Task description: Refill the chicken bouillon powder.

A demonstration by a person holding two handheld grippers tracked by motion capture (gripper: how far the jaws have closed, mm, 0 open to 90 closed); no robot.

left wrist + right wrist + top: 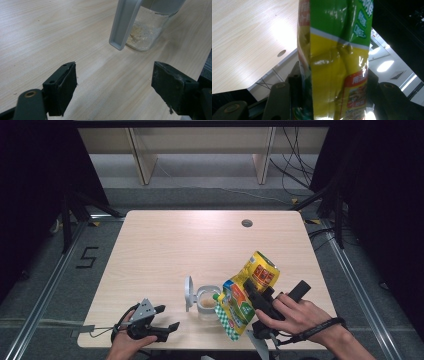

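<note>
With the pouch clamped in the right claw and tipped mouth-down at the jar, spill is the main risk: the mouth sits at the jar's 3 o'clock rim, not squarely over it, so powder could land on the desk. Jar stands near the desk's 6 o'clock edge, lid flipped up at its 9 o'clock, some powder inside. Left claw rests apart at 7 o'clock, holding nothing, so a nudge from the pouch could tip the unsteadied jar.
</note>
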